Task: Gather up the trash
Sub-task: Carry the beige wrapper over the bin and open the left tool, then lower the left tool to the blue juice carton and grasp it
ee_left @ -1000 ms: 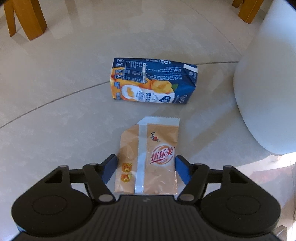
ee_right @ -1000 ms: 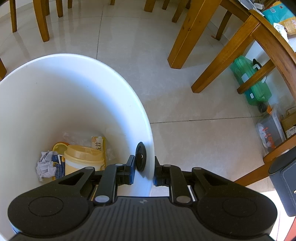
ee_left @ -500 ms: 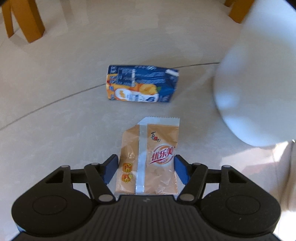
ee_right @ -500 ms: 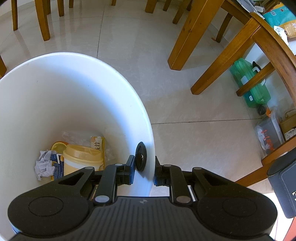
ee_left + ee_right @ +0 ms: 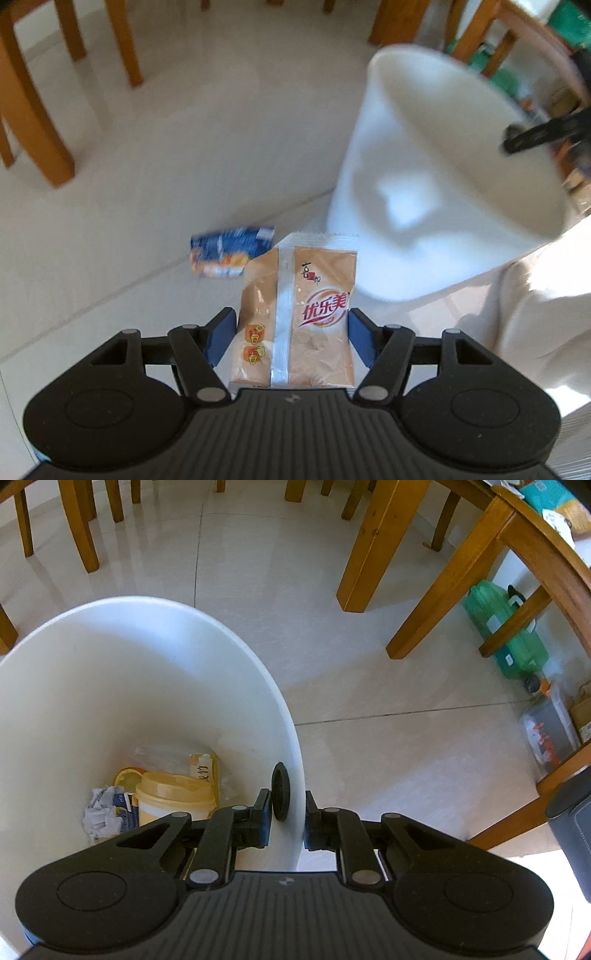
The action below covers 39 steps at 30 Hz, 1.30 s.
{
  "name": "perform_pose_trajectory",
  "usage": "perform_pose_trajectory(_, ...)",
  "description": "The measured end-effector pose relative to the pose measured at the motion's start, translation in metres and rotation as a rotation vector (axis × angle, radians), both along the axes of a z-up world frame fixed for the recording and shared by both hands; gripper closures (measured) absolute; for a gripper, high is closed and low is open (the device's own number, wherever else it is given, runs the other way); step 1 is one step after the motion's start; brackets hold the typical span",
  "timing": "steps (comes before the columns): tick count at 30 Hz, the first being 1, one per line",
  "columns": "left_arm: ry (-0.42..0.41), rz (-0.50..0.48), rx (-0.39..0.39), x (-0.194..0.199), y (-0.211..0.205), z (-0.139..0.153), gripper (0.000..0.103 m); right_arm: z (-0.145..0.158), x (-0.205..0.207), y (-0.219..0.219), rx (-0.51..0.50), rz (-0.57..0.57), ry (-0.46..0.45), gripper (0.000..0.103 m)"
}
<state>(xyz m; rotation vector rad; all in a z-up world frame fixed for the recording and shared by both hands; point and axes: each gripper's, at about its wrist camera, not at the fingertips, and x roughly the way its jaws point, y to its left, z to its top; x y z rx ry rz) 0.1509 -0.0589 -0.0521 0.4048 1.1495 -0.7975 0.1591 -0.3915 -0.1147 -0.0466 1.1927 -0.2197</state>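
Tan and orange, the snack packet fills the lower middle of my left wrist view, standing upright between the blue-padded fingers of my left gripper, which press against its two side edges and hold it off the floor. Red lettering and a pale seam running top to bottom face the camera. Behind the packet, left of centre in the frame, a blue juice carton lies on its side on the pale tiled floor, blurred and well apart from the gripper. To the right of the packet stands the white bin, its open mouth filling the upper right of the frame, also blurred. At the bin's far edge a dark shape shows, which I take for my other tool, though it is too smeared to be sure. In my right wrist view, the right gripper sits at the bottom centre, its fingers pinched on the bin's thin white wall, one finger inside and one outside, with a black round disc against the inner face. Inside the bin, at lower left, I see a yellow-lidded tub, crumpled paper and a clear wrapper. Wooden table and chair legs cross the top of the frame.
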Motion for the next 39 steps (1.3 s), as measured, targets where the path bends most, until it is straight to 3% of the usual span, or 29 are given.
perform_pose_trajectory(5,-0.002,-0.025,-0.076,0.001,-0.017,0.046,0.037,0.001,-0.001,-0.005,0.036,-0.023,-0.002,0.085)
perform_pose_trajectory(15,-0.066,-0.149,-0.178,-0.008,-0.085,0.102,0.037,0.004,0.000,-0.007,0.051,-0.030,-0.005,0.086)
perform_pose_trajectory(27,-0.042,-0.165,-0.185,-0.016,-0.136,0.081,0.036,0.006,0.000,-0.010,0.064,-0.025,-0.017,0.087)
perform_pose_trajectory(29,-0.045,-0.171,-0.180,-0.018,-0.138,0.077,0.032,0.005,0.000,-0.009,0.057,-0.020,-0.017,0.087)
perform_pose_trajectory(31,-0.043,-0.157,-0.168,-0.018,-0.139,0.075,0.015,0.005,0.000,-0.007,0.052,-0.015,-0.018,0.087)
perform_pose_trajectory(39,-0.064,-0.083,-0.167,-0.009,-0.117,0.079,0.012,0.004,0.001,-0.005,0.037,-0.004,-0.019,0.086)
